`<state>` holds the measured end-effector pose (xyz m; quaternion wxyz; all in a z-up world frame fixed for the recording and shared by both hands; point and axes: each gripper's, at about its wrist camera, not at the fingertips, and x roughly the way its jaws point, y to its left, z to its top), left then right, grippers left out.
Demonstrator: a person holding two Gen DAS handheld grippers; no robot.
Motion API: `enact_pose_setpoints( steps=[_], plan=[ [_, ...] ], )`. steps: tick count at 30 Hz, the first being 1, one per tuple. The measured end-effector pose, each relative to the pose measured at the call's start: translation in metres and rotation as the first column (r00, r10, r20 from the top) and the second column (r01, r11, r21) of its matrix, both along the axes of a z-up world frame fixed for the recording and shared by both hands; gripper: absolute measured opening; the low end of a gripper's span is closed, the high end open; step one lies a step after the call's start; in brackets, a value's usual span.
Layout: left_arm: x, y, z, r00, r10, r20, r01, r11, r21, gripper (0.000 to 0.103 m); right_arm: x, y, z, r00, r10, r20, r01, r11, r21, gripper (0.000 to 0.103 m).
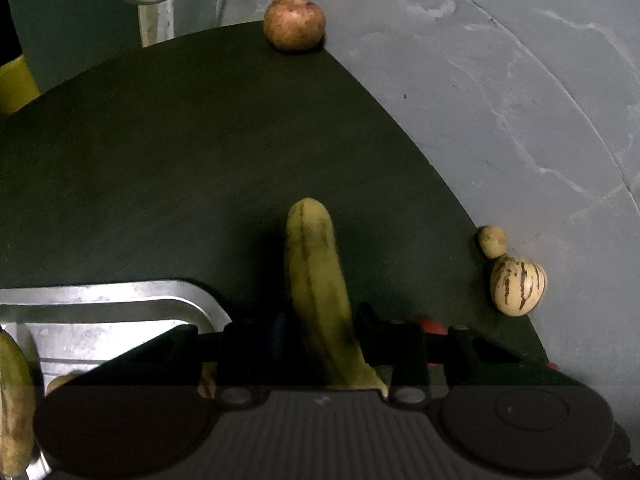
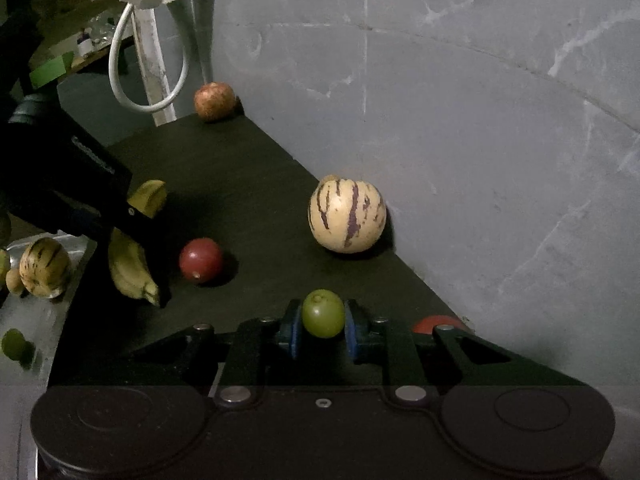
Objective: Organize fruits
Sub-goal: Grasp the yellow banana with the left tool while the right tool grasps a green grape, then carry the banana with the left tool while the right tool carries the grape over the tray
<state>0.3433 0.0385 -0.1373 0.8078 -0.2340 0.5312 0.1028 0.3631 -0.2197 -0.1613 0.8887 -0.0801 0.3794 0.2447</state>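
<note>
So both tongs have fruit in them right now. The right gripper (image 2: 323,326) has its blue pads (image 2: 353,334) clamped on a small green fruit (image 2: 323,319), lime-ish and round, pinched on both sides just above the dark tabletop (image 2: 248,184). The left gripper (image 1: 320,332) is closed around a banana (image 1: 316,280). From its own camera the banana pokes straight out ahead between the fingers, and from the right-hand camera you can see the same banana (image 2: 132,264) hanging under the black jaws off to the left, its ends sticking out either side.

Ahead of the right tongs and a bit to the right sits a cream melon with purple stripes (image 2: 346,216), right up against the grey wall (image 2: 480,120). Ahead and to the left is a small red fruit (image 2: 200,260), sitting between the two grippers. Way off at the far corner of the table there's a brownish-red round fruit (image 2: 214,101), an apple or pomegranate, can't tell which.

Just left of the left tongs is a metal tray (image 1: 120,292). In the right-hand view it already holds another striped melon (image 2: 45,267) and a small green fruit (image 2: 14,345) closer to the camera. A white cable loop (image 2: 148,76) hangs behind the table's far edge.
</note>
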Motion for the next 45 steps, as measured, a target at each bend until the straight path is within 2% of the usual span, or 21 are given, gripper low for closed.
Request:
enact_pose_setpoints(
  steps=[6, 15, 24, 32, 38, 45],
  plan=[
    [-0.008, 0.001, 0.002, 1.0, 0.017, 0.006, -0.017, 0.999, -0.031, 0.036, -0.009, 0.003, 0.013, 1.0, 0.01, 0.012, -0.011, 1.0, 0.021, 0.023],
    [-0.028, -0.001, 0.023, 0.999, 0.011, 0.053, -0.01, 0.999, -0.033, 0.035, -0.029, 0.006, 0.036, 1.0, 0.018, 0.023, -0.019, 0.998, 0.057, 0.023],
    [-0.062, -0.02, 0.056, 0.987, -0.08, 0.138, 0.072, 0.995, 0.065, 0.035, -0.062, 0.005, 0.071, 0.998, 0.03, 0.056, -0.037, 0.993, 0.111, 0.023],
    [-0.103, -0.031, 0.089, 0.966, -0.127, 0.225, 0.095, 0.984, 0.149, 0.035, -0.094, 0.002, 0.108, 0.995, 0.048, 0.088, -0.06, 0.988, 0.142, 0.023],
    [-0.138, -0.036, 0.108, 0.951, -0.141, 0.276, 0.082, 0.973, 0.216, 0.035, -0.115, -0.004, 0.133, 0.993, 0.058, 0.104, -0.076, 0.982, 0.175, 0.023],
    [-0.177, -0.032, 0.122, 0.946, -0.106, 0.307, 0.03, 0.969, 0.245, 0.035, -0.137, 0.002, 0.154, 0.986, 0.112, 0.122, -0.135, 0.969, 0.205, 0.023]
  ],
)
